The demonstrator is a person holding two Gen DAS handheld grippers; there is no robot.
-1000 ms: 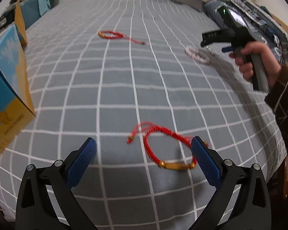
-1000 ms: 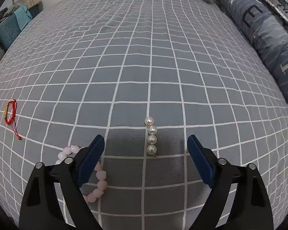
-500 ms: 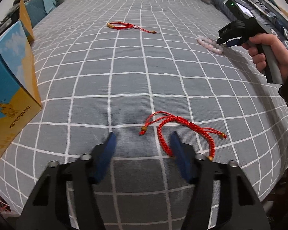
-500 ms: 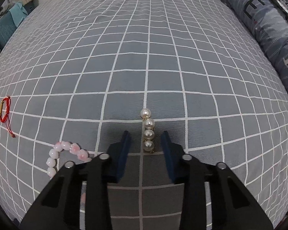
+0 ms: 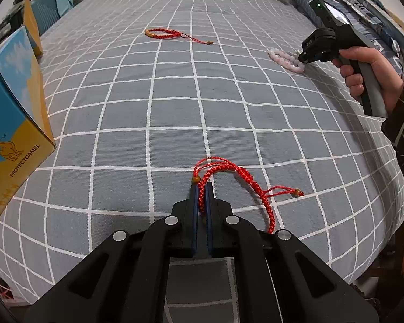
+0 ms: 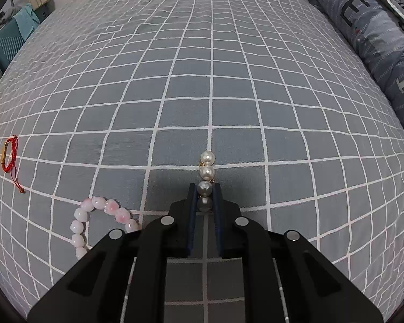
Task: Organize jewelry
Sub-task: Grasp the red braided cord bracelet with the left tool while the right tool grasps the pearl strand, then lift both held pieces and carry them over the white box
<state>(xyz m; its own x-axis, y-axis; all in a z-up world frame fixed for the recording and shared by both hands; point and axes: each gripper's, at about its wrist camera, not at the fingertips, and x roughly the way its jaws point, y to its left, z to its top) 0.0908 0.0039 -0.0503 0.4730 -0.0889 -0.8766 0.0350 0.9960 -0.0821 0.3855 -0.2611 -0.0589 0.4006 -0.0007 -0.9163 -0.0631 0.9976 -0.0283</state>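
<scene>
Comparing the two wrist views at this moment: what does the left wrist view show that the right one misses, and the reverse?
Only the left wrist view shows the left hand-held gripper shut on the near red bracelet, the blue-and-yellow box, and the person's right hand on its handle. Only the right wrist view shows the right hand-held gripper closed on the pearl string. Both show the checked bedspread, the pink bead bracelet, the far red bracelet and the patterned pillow.

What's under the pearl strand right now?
The checked bedspread lies under the pearl strand. The right gripper clamps its near pearls; the gripper body covers anything closer.
</scene>
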